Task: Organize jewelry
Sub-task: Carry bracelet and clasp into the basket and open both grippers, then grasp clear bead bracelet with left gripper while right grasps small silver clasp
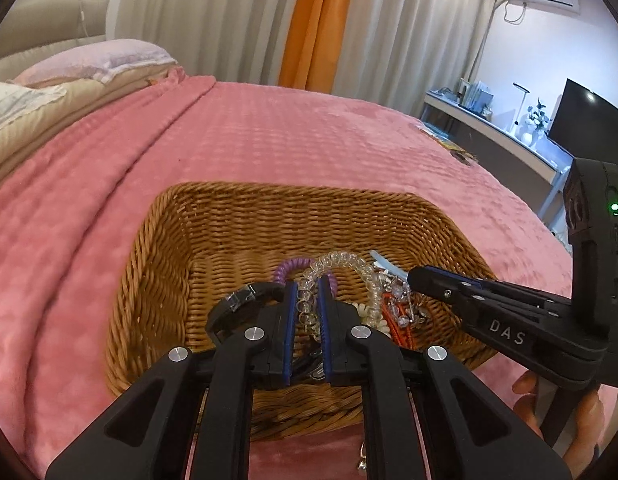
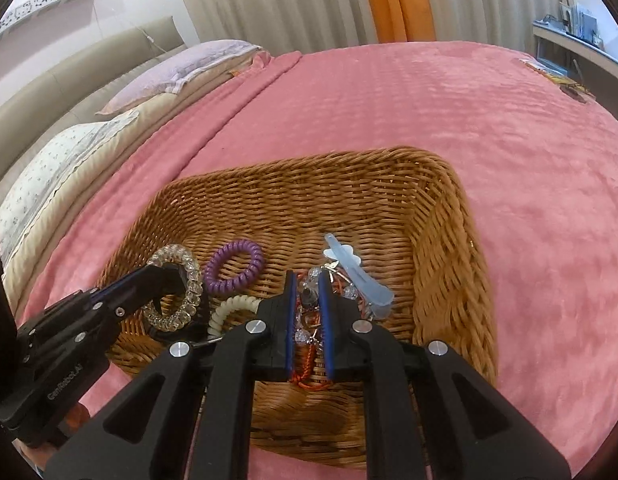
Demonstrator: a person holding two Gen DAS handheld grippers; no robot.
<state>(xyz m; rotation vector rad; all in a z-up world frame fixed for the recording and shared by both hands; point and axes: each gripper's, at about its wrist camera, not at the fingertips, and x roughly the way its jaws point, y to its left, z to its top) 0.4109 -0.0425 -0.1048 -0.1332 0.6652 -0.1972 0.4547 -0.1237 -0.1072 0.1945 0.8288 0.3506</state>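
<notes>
Both hand-held grippers hung nearly shut over the basket (image 2: pixel 441 208): left (image 1: pixel 307 284) gripped the clear coil (image 2: pixel 177 292), right (image 2: pixel 307 280) the beaded string (image 2: pixel 309 380).

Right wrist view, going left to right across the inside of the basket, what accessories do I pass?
Clear bead bracelet → purple coil hair tie → red cord with beads → pale blue hair clip.

The left claw (image 1: pixel 307 304) covers the middle of the clear coil bracelet (image 1: pixel 341 264); the right claw (image 2: pixel 307 308) hides much of the orange cord (image 2: pixel 309 380); small bench items (image 1: pixel 475 94) are too tiny to identify.
</notes>
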